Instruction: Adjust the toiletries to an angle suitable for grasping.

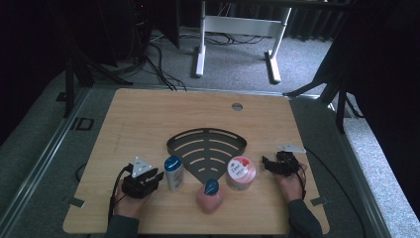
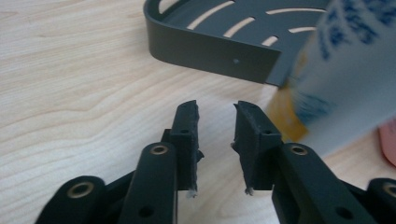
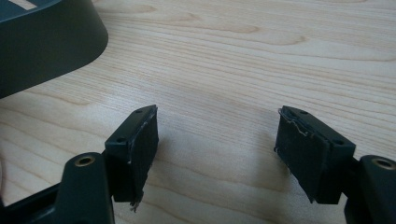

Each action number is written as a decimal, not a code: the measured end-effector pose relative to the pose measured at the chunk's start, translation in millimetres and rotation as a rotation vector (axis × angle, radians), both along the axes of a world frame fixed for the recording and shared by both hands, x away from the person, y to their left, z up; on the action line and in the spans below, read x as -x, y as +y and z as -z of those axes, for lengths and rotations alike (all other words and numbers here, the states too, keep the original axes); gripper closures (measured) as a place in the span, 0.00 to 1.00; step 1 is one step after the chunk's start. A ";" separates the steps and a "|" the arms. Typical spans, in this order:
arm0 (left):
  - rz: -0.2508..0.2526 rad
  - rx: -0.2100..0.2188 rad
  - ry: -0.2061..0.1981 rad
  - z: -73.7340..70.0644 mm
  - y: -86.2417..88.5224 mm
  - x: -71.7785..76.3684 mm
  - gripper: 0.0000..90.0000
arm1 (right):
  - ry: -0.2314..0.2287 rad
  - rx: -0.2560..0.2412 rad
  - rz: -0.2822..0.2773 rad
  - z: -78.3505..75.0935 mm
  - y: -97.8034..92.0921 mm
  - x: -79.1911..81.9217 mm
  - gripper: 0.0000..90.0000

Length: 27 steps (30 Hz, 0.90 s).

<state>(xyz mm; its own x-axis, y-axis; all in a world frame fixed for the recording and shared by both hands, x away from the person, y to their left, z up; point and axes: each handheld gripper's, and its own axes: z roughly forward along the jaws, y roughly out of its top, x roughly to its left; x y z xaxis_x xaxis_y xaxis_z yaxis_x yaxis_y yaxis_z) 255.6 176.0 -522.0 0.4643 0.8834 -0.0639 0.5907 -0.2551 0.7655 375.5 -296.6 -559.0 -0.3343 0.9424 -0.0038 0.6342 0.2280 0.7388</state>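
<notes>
A dark fan-shaped slotted tray (image 1: 206, 148) lies mid-table. Along its near edge stand a white bottle with a blue cap (image 1: 174, 172) and a pink jar with a white lid (image 1: 240, 172), and a pink bottle with a blue cap (image 1: 210, 196) lies there too. My left gripper (image 1: 156, 175) rests just left of the white bottle. In the left gripper view its jaws (image 2: 215, 109) stand a narrow gap apart with nothing between them, the bottle (image 2: 345, 70) blurred at right and the tray (image 2: 210, 51) ahead. My right gripper (image 1: 265, 162) is right of the jar, wide open (image 3: 217, 112) over bare wood.
The wooden table (image 1: 148, 114) has a round grommet hole (image 1: 237, 106) near its far edge. A corner of the tray (image 3: 42, 42) shows at the upper left of the right gripper view. Cables trail from both grippers. A white desk frame (image 1: 237, 29) stands on the floor beyond.
</notes>
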 end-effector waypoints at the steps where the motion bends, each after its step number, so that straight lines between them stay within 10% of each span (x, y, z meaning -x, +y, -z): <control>1: 0.003 -0.001 0.002 -0.1 0.0 1.5 0.75 | 0.000 0.000 0.000 0.0 0.0 0.0 0.33; 27: 0.109 0.000 0.005 -2.8 -9.1 27.7 0.61 | -0.001 -0.001 -0.006 0.0 0.2 1.7 0.34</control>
